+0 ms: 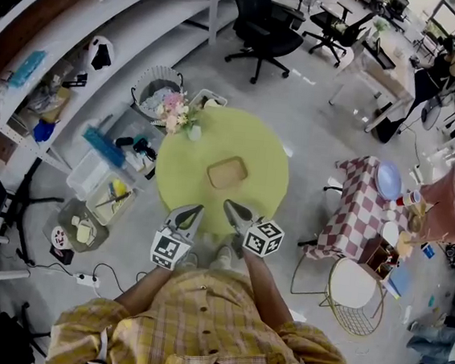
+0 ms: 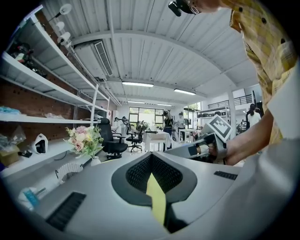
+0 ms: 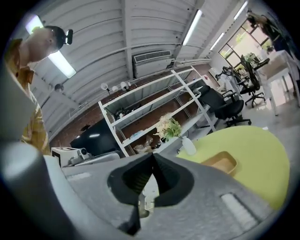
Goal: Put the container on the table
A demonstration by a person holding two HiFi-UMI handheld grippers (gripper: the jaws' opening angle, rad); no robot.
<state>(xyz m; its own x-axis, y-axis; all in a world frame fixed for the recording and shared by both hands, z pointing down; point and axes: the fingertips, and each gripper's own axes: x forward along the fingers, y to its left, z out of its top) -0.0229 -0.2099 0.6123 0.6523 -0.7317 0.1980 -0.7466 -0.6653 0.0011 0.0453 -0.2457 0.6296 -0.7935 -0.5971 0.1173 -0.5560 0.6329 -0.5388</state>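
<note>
Now container (image 1: 227,172) lies on round yellow-green table (image 1: 189,161), near centre of head view, open side up, nothing touching it. Flower vase (image 1: 178,115) stands at table's upper-left edge, apart from container. Both grippers at lower centre of frame, over near edge of table, well short of container. Left gripper (image 1: 199,210) - fingers pressed together, nothing btw them. Right gripper (image 1: 227,205) - fingers also pressed together, empty. In right gripper view, container shows at right of centre, w/ vase behind it.
</note>
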